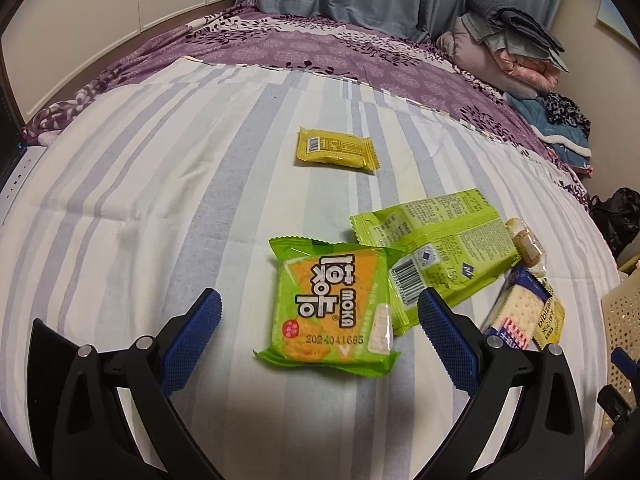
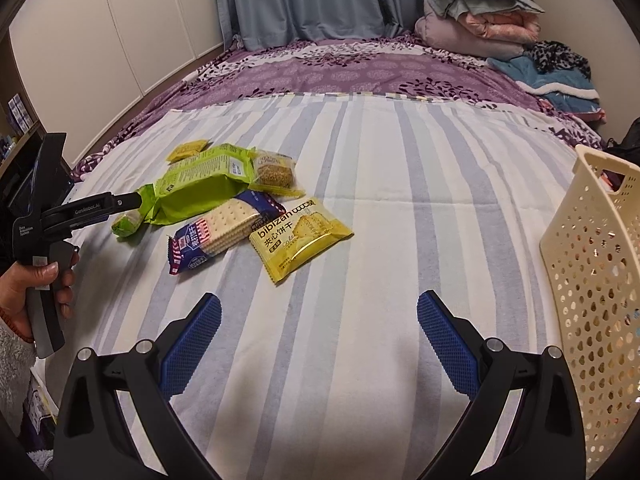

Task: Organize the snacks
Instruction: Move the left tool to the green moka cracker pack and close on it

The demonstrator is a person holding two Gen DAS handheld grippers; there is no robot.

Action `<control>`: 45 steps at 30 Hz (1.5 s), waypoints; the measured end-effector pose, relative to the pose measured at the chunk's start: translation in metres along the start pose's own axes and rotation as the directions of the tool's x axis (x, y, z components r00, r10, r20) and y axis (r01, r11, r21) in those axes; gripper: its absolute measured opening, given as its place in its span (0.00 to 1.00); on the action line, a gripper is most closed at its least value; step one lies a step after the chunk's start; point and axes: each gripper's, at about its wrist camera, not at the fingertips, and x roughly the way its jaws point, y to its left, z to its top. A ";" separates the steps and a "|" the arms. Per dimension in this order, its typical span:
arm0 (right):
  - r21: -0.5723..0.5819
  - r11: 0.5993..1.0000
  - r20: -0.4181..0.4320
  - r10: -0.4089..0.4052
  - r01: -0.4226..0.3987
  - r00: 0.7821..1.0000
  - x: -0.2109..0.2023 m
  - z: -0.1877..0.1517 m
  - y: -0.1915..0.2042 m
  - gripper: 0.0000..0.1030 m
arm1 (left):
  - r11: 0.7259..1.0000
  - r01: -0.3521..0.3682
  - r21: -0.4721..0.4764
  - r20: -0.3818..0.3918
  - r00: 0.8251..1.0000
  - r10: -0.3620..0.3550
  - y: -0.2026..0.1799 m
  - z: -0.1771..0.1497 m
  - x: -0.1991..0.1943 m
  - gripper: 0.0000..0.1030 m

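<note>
Snack packets lie on a striped sheet. In the left wrist view my left gripper (image 1: 318, 310) is open, its blue pads either side of a green moka packet (image 1: 330, 308). Beside it lie a larger green packet (image 1: 440, 240), a clear-wrapped cereal bar (image 1: 526, 246), a blue cracker packet (image 1: 516, 312) and, farther off, a small yellow packet (image 1: 336, 150). In the right wrist view my right gripper (image 2: 319, 312) is open and empty over bare sheet, short of the yellow bibizan packet (image 2: 300, 236), the cracker packet (image 2: 220, 232) and the large green packet (image 2: 200, 184). The left gripper (image 2: 124, 204) shows at the left.
A cream perforated basket (image 2: 592, 264) stands at the right edge of the sheet; it also shows in the left wrist view (image 1: 622, 320). Folded bedding (image 2: 480, 12) is piled at the far right of the purple bedspread. White cupboards (image 2: 100, 32) and grey curtains stand behind.
</note>
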 end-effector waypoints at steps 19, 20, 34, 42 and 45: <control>-0.077 0.996 -0.045 -0.055 0.051 0.997 0.067 0.023 0.021 0.95 | 0.999 0.042 -0.006 0.013 0.999 -0.042 0.008 0.000 0.014 0.77; -0.087 0.994 -0.045 -0.066 0.062 0.997 0.070 0.024 0.023 0.95 | 0.999 0.042 -0.006 0.011 0.999 -0.042 0.008 0.000 0.015 0.77; -0.115 0.986 -0.097 -0.131 0.119 0.987 0.079 0.022 0.003 0.95 | 0.999 0.046 -0.010 0.007 0.999 -0.046 0.008 0.001 0.020 0.77; -0.061 0.984 -0.103 -0.175 0.170 0.979 0.071 0.021 -0.027 0.95 | 0.998 0.055 -0.011 0.008 0.998 -0.055 0.008 0.001 0.020 0.77; -0.039 0.980 -0.100 -0.201 0.198 0.975 0.067 0.022 -0.035 0.95 | 0.998 0.057 -0.011 0.010 0.998 -0.056 0.010 0.000 0.020 0.77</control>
